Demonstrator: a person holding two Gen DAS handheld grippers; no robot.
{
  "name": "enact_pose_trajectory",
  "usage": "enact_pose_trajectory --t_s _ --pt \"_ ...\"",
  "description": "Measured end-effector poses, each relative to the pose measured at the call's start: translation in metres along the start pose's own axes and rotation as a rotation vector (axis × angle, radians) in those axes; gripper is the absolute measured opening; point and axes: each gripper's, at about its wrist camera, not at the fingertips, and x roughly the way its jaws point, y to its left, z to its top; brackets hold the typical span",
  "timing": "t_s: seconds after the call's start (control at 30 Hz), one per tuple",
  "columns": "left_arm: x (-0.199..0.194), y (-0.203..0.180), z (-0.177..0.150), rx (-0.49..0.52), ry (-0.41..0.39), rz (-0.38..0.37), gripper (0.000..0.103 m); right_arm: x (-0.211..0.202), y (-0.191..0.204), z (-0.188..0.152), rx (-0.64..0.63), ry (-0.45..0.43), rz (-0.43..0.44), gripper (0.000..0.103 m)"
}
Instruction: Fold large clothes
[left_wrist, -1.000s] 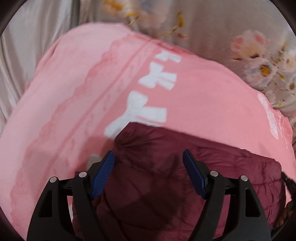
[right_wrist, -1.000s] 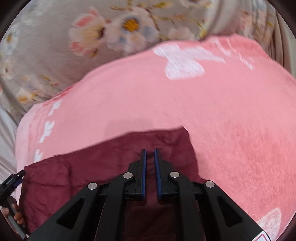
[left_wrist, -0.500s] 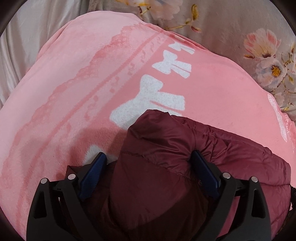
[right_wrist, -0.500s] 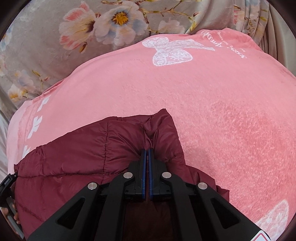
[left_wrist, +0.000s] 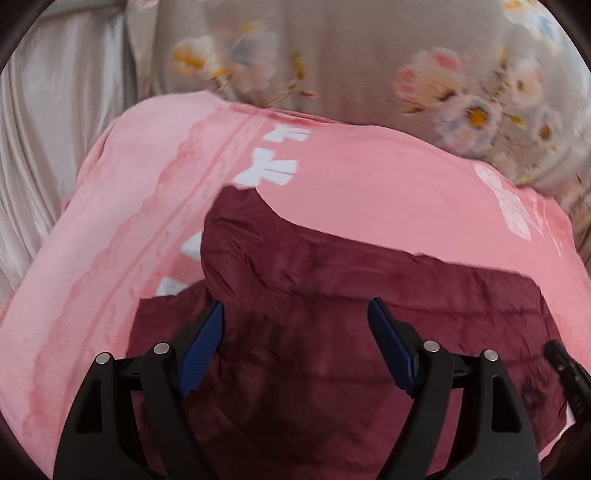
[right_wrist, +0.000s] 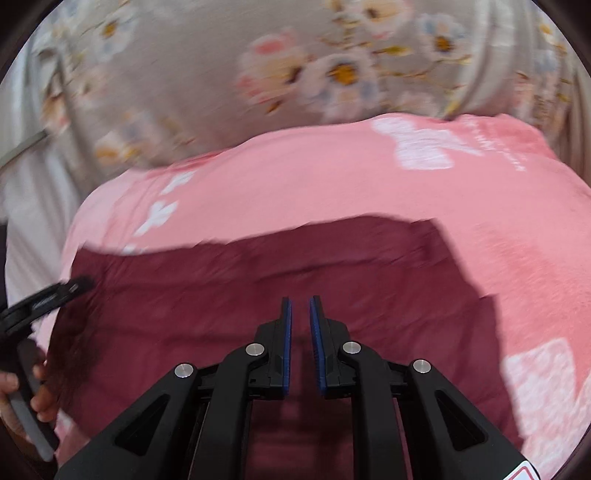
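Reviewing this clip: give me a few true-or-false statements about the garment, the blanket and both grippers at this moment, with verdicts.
1. The maroon puffer jacket lies on a pink blanket. True.
2. The left gripper is clamped shut on the jacket. False: its jaws stand wide apart over the jacket.
3. The right gripper has its pads close together with a narrow gap showing. True.
4. The pink blanket is plain, with no pattern. False: it carries white bow shapes.
5. Floral bedding shows beyond the blanket. True.
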Motion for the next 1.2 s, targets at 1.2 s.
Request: enact_pose_trajectory --t_s 1.2 --pt "0.022 -0.063 -0.084 0.115 0.031 0.071 0.082 0.032 0.035 -0.049 -0.091 0.095 0.016 0.014"
